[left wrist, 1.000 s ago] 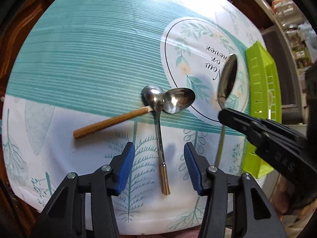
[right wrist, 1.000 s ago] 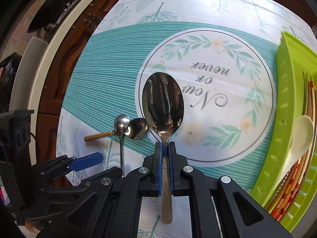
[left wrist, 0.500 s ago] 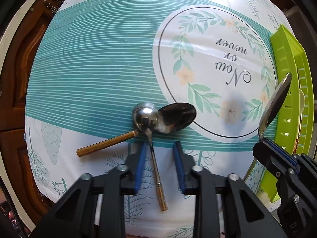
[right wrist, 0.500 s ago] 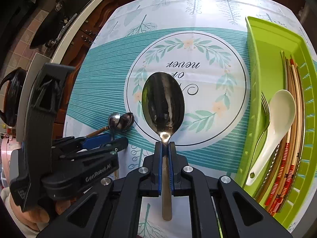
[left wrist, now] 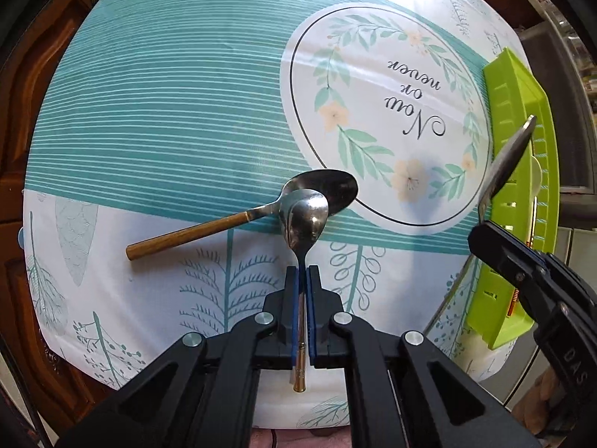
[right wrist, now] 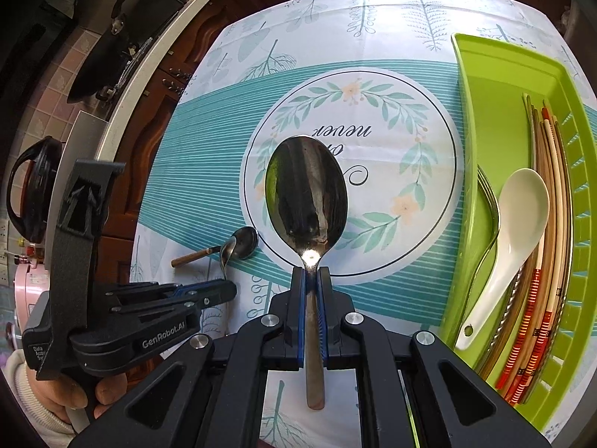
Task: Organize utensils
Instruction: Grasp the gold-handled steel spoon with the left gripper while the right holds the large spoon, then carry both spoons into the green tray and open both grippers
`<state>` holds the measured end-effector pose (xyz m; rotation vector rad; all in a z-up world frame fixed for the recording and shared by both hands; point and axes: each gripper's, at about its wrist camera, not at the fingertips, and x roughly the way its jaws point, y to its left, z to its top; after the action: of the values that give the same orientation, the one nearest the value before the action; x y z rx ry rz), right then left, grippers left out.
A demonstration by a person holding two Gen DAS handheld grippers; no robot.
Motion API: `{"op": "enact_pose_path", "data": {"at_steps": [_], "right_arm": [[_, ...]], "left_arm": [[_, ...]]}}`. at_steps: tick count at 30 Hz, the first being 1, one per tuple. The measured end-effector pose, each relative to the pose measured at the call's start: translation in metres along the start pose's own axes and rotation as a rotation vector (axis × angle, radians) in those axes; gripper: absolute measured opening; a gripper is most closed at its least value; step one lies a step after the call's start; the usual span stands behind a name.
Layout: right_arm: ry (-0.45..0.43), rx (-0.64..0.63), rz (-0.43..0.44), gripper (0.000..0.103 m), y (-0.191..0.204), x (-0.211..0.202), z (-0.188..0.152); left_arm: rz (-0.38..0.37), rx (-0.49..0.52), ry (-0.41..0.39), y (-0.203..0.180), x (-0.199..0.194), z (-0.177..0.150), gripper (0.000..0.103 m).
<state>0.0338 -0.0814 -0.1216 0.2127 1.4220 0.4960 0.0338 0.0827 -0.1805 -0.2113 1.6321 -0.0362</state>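
- Spoons number four: a small steel spoon (left wrist: 306, 220) in the left gripper (left wrist: 302, 276), a large steel spoon (right wrist: 306, 190) in the right gripper (right wrist: 310, 280), a wooden-handled steel spoon (left wrist: 231, 220) lying on the leaf-print tablecloth (left wrist: 168, 93), and a white ceramic spoon (right wrist: 511, 235) in the lime-green plastic tray (right wrist: 488, 74) at far right.
- Left jaws have just closed on the small spoon's handle, its bowl over the wooden-handled spoon's bowl.
- Right jaws pinch the large spoon's handle.
- Striped chopsticks (right wrist: 548, 224) and a steel fork (right wrist: 488, 201) also lie in the tray.

The worktop (right wrist: 209, 142) lies bare across its teal stripes and round wreath print, giving wide passage there. A wooden-handled spoon (left wrist: 238, 220) lies near the front edge. Along the right edge the green tray (right wrist: 496, 86) stands; its far half is free, while chopsticks (right wrist: 552, 201), a white soup spoon (right wrist: 518, 224) and a fork (right wrist: 488, 201) fill the near half.
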Motion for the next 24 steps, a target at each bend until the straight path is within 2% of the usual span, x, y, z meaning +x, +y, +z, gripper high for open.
{"op": "enact_pose_path", "data": {"at_steps": [3,9,16,24], "right_arm": [[-0.006,-0.005,0.017,0.005,0.0,-0.002,-0.002],[-0.011,-0.015,0.039,0.005,0.003,-0.005,-0.006],[-0.024,0.018,0.086,0.005,-0.001,-0.021,-0.013],[-0.09,0.061,0.108,0.005,-0.014,-0.068,-0.025]], "left_arm": [[-0.027,0.015,-0.026,-0.007,-0.006,-0.018,0.001],[-0.051,0.087,-0.079,-0.023,-0.032,-0.027,0.001],[-0.107,0.15,-0.093,-0.048,-0.062,-0.016,0.001],[-0.146,0.276,-0.131,-0.089,-0.092,-0.015,0.001]]}}
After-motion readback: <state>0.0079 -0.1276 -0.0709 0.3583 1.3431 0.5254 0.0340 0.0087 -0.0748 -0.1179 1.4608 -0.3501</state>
